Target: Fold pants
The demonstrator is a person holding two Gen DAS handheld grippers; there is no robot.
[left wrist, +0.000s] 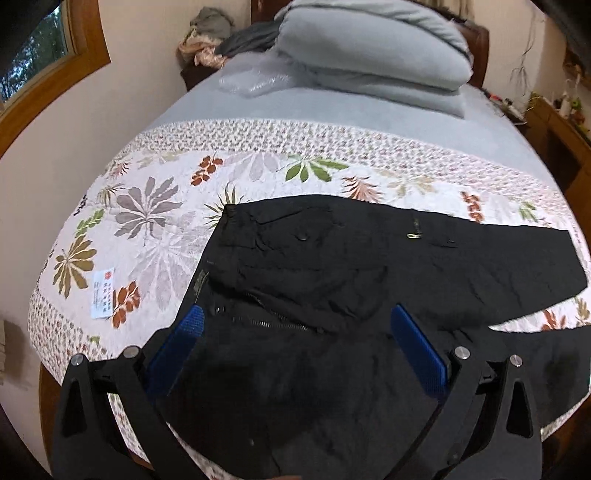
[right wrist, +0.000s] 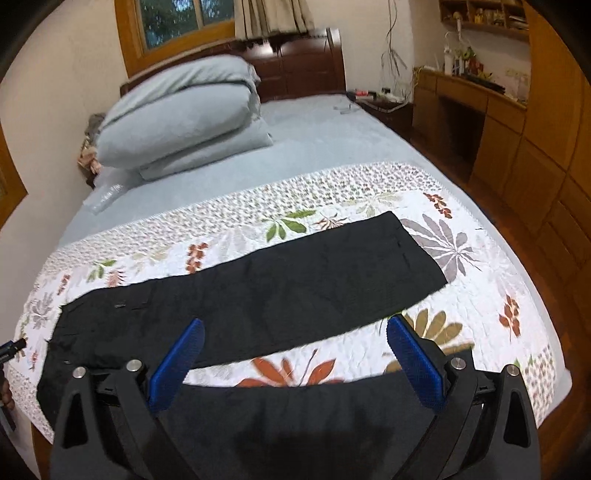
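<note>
Soft, even indoor light filled both my wrist views, dusk showing dim through the window (right wrist: 173,20), while the fisheye bowed the bed's (left wrist: 369,107) edges and blackened the corners, the black pants (left wrist: 332,258) swallowed detail, and my near fingers (right wrist: 177,363) blurred slightly.

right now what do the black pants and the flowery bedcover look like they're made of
Black pants: a thin woven fabric with a matte finish, perhaps cotton or a synthetic blend; it lies flat with fine crinkles, and a metal zipper shows at the fly.
Flowery bedcover: looks like quilted cotton, matte, with a printed leaf pattern and a puckered, stitched surface.
</note>
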